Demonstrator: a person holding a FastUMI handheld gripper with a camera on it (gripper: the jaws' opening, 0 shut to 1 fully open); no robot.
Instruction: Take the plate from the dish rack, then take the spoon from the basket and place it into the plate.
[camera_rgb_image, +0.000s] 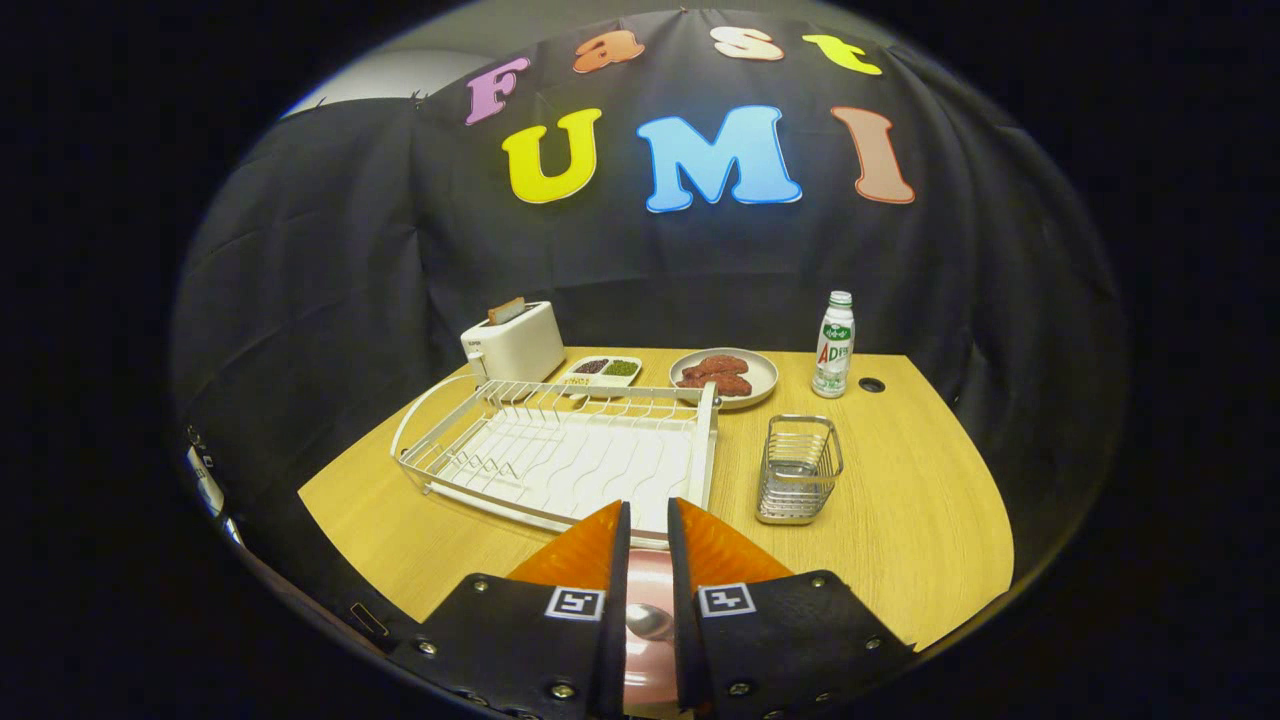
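While tongs sit nearly pressed together, spoon apparently lies in pink plate below them.

Gripper nearly closed over spoon, plate

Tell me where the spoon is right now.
In the gripper view the spoon lies on the pink plate showing in the narrow gap between the gripper fingers, just in front of the dish rack.
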